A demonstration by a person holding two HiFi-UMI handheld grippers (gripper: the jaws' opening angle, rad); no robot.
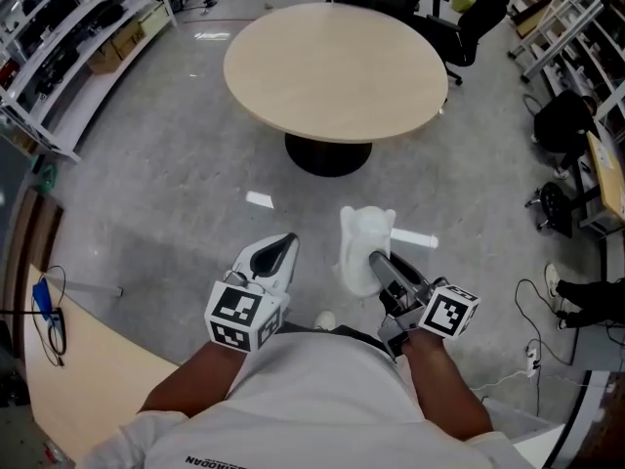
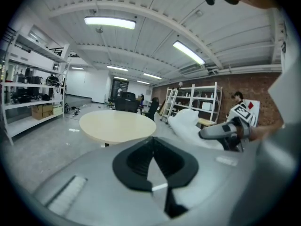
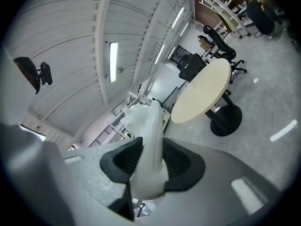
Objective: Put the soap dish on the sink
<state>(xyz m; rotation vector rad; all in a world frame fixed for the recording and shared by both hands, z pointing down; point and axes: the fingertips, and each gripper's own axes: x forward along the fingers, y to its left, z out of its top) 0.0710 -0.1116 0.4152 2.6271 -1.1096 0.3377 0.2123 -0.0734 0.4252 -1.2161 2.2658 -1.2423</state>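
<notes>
In the head view the white soap dish [image 1: 363,247] hangs in the air above the grey floor, held on edge by my right gripper [image 1: 377,264]. The right gripper view shows its black pads pressed on both sides of the soap dish [image 3: 148,140], with the right gripper [image 3: 149,163] shut on it. My left gripper [image 1: 284,248] is beside it to the left. Seen from its own view, the left gripper [image 2: 153,160] has its jaws closed together with nothing between them. That view also catches the soap dish [image 2: 187,123] off to the right.
A round beige table [image 1: 337,71] on a black foot stands ahead. Black office chairs [image 1: 459,22] sit behind it. Shelving [image 1: 68,37] lines the left wall and racks [image 1: 571,27] the right. A wooden desk corner [image 1: 78,360] lies at lower left, and cables [image 1: 532,345] at lower right.
</notes>
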